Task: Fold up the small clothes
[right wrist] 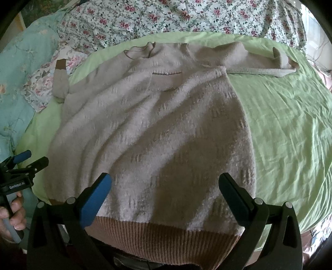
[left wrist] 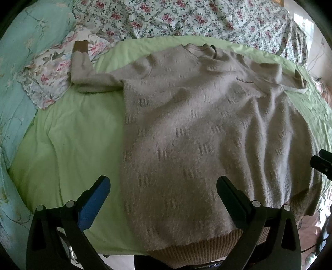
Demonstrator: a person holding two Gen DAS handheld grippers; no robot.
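A fuzzy beige sweater (left wrist: 197, 128) (right wrist: 149, 128) lies flat on a light green sheet (left wrist: 78, 128) (right wrist: 286, 116), collar at the far side, brown ribbed hem (right wrist: 161, 238) at the near edge. Its left sleeve (left wrist: 87, 72) reaches out over a floral cloth, ending in a brown cuff (left wrist: 81, 46). The right sleeve (right wrist: 259, 64) lies folded across the far right. My left gripper (left wrist: 164, 187) hovers open above the hem's left part, holding nothing. My right gripper (right wrist: 166, 184) hovers open above the hem's right part, also empty.
A floral quilt (left wrist: 186, 16) (right wrist: 186, 16) is bunched along the far side. A teal bedcover (left wrist: 14, 83) and a small floral cloth (left wrist: 51, 70) lie at the left. A hand (right wrist: 12, 216) holds the left gripper's handle in the right wrist view. The bed's near edge runs under both grippers.
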